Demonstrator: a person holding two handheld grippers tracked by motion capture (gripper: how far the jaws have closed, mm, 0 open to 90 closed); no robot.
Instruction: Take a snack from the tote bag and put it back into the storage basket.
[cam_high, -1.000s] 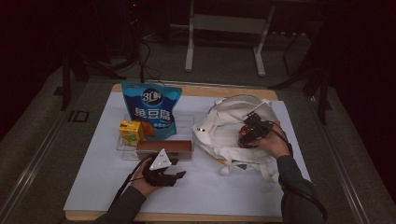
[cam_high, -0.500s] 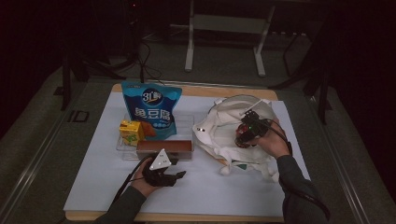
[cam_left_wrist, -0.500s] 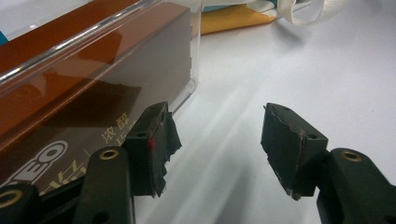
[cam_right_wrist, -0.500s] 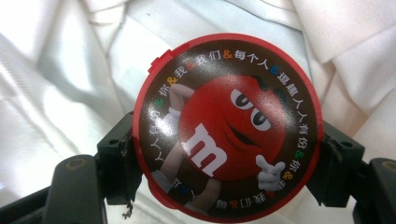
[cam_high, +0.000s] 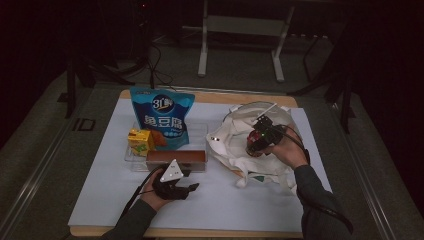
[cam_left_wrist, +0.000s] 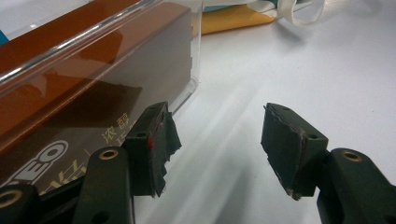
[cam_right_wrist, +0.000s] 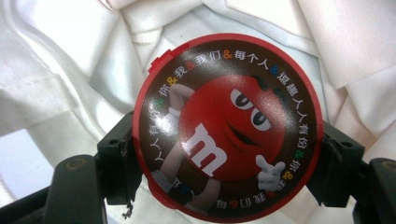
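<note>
1. The right gripper (cam_right_wrist: 224, 158) has its fingers (cam_right_wrist: 116, 154) clamped on either side of a round red M&M's candy tub (cam_right_wrist: 226, 126), lid facing the camera, held over the open white cloth tote bag (cam_high: 235, 142).
2. The step in hand looks like lowering the tub into the bag. To do it well, keep the grip firm on the curved wall, aim for the middle of the mouth, and let go only once the tub rests inside.
3. The left gripper (cam_high: 172, 182) rests on the table (cam_high: 100, 200), its fingers (cam_left_wrist: 154, 144) apart and holding nothing, just beside a long brown box (cam_left_wrist: 70, 93).
4. That box lies against a clear tray (cam_high: 197, 132) holding a blue snack pouch (cam_high: 161, 117) and a yellow carton (cam_high: 140, 141).
5. Loose folds and handles of the bag could snag the tub or close the opening.
</note>
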